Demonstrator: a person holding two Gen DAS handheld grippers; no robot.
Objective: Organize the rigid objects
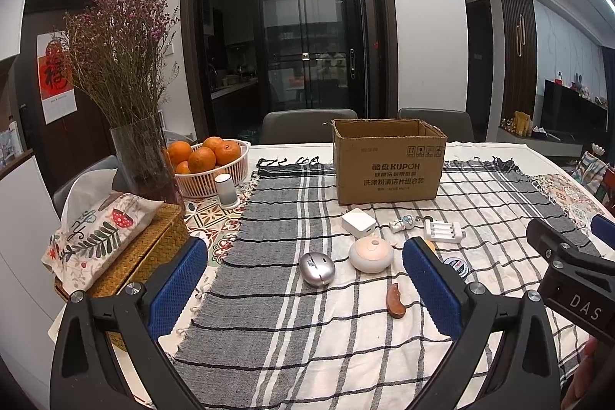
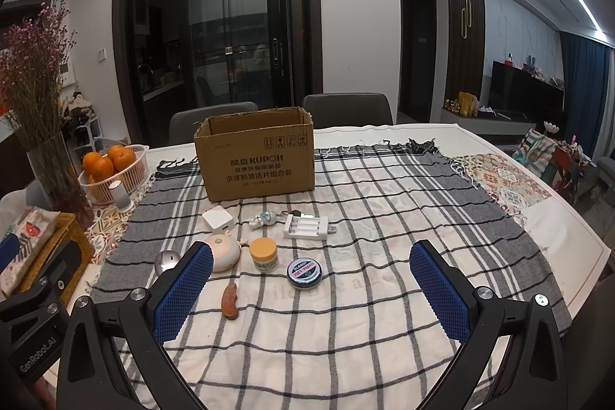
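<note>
An open cardboard box [image 1: 388, 160] [image 2: 257, 156] stands on the checked cloth. In front of it lie a white charger cube [image 1: 358, 221] [image 2: 218, 220], a small figure keychain [image 1: 403, 223] [image 2: 263, 219], a white battery charger [image 1: 442, 230] [image 2: 307, 226], a round cream gadget [image 1: 371, 254] [image 2: 225, 252], a silver egg-shaped object [image 1: 316, 268] [image 2: 166, 261], a yellow-lidded jar [image 2: 263, 253], a round tin [image 1: 455, 266] [image 2: 304, 273] and a wooden comb [image 1: 396, 299] [image 2: 230, 300]. My left gripper [image 1: 305, 289] and my right gripper [image 2: 311, 289] are open and empty, above the cloth's near part.
A glass vase of dried flowers [image 1: 142, 156], a basket of oranges [image 1: 209, 164], a small white cylinder [image 1: 227, 191] and a tissue box on a wicker tray [image 1: 107, 237] stand at the left. Two chairs [image 2: 346, 110] are behind the table.
</note>
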